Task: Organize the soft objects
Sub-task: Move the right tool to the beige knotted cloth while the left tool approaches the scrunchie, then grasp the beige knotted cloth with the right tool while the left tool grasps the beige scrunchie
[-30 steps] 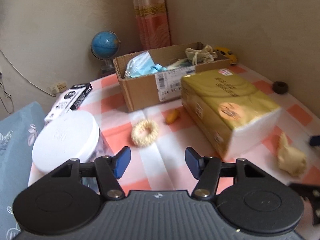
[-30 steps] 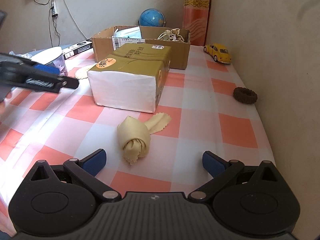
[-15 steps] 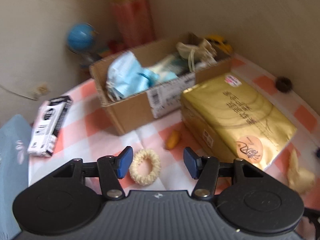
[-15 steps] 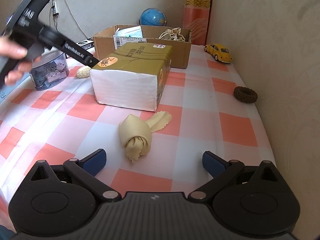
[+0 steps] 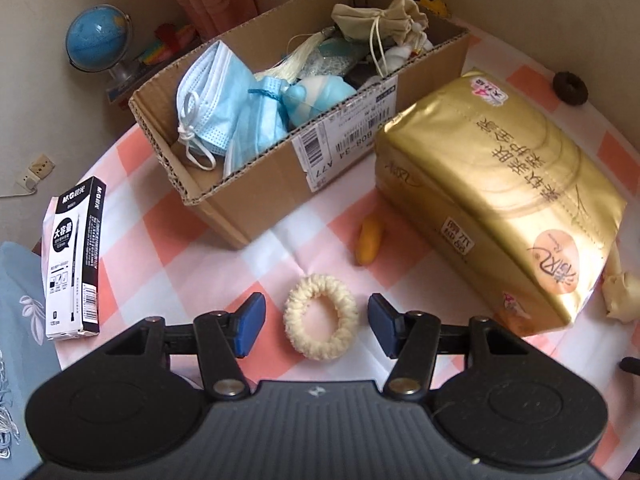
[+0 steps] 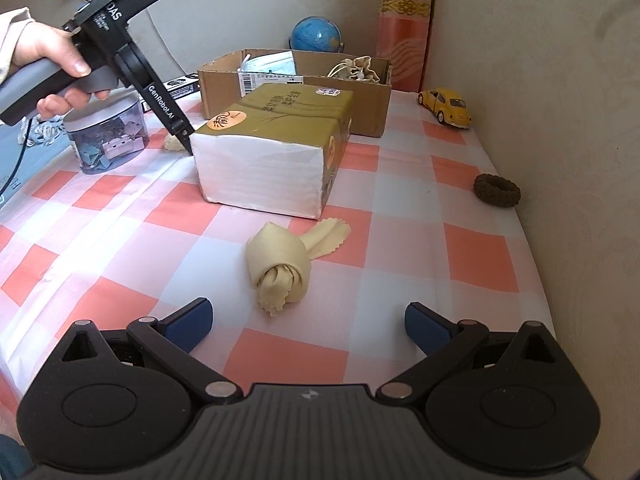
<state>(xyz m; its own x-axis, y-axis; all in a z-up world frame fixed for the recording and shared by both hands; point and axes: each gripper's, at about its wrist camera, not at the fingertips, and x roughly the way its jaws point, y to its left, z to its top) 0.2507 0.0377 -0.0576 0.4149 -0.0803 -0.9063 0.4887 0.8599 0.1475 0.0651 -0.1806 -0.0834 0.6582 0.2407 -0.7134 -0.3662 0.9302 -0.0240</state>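
Two grippers, both jaws open, empty. Left gripper [image 5: 316, 322] straddling cream scrunchie [image 5: 320, 317] on surface, near side of cardboard box [image 5: 256, 196]. Tip: drop lower, pinch across ring, not through the hole. Right gripper [image 6: 308, 320] hovers near rolled cloth [image 6: 280, 266].

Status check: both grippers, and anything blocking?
Left gripper open, straddling cream scrunchie, pads not touching. Right gripper open, empty, behind rolled cloth. Cardboard box path clear.
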